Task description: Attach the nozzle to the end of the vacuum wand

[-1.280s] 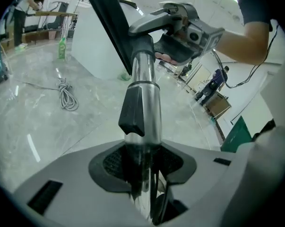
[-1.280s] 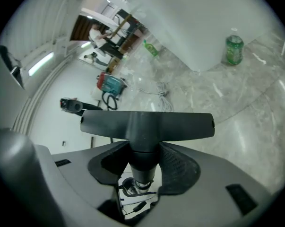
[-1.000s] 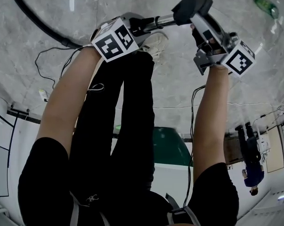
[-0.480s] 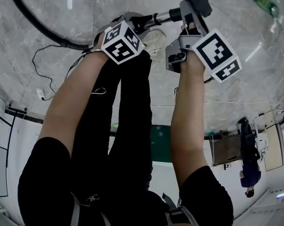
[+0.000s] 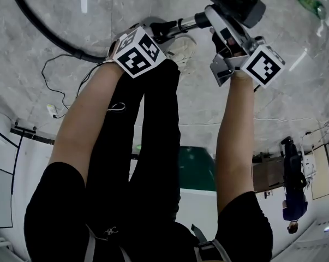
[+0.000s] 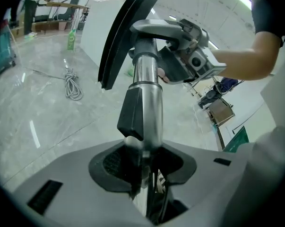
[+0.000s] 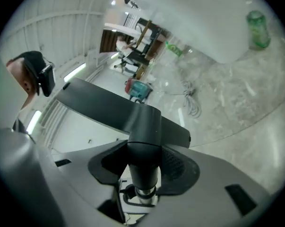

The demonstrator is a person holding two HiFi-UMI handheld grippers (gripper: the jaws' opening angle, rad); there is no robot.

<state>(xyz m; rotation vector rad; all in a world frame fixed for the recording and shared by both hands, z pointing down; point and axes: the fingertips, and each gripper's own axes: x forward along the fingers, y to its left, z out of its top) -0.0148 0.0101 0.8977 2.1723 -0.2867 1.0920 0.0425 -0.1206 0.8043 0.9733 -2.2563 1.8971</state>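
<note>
In the head view my left gripper (image 5: pixel 153 33) is shut on the chrome vacuum wand (image 5: pixel 187 22), which runs rightward from its jaws. The wand's far end meets the neck of the black nozzle (image 5: pixel 232 1). My right gripper (image 5: pixel 225 27) is shut on that neck. In the left gripper view the wand (image 6: pixel 146 96) rises from between the left gripper (image 6: pixel 142 161) jaws toward the nozzle (image 6: pixel 125 32). The nozzle neck (image 7: pixel 142 167) fills the right gripper (image 7: pixel 143 176), and the flat head (image 7: pixel 114 110) spreads above it. Whether the joint is seated is hidden.
A black hose (image 5: pixel 41 26) curves across the marble floor at upper left, with a thin cable (image 5: pixel 52 72) below it. A green bottle (image 5: pixel 309 4) lies at upper right. The holder's legs and white shoe (image 5: pixel 180 49) are directly below the wand. A person (image 5: pixel 292 192) stands far right.
The right gripper swung left with the nozzle, then back right and slightly up; the nozzle head now tilts out to the right. The left gripper and wand barely moved.
</note>
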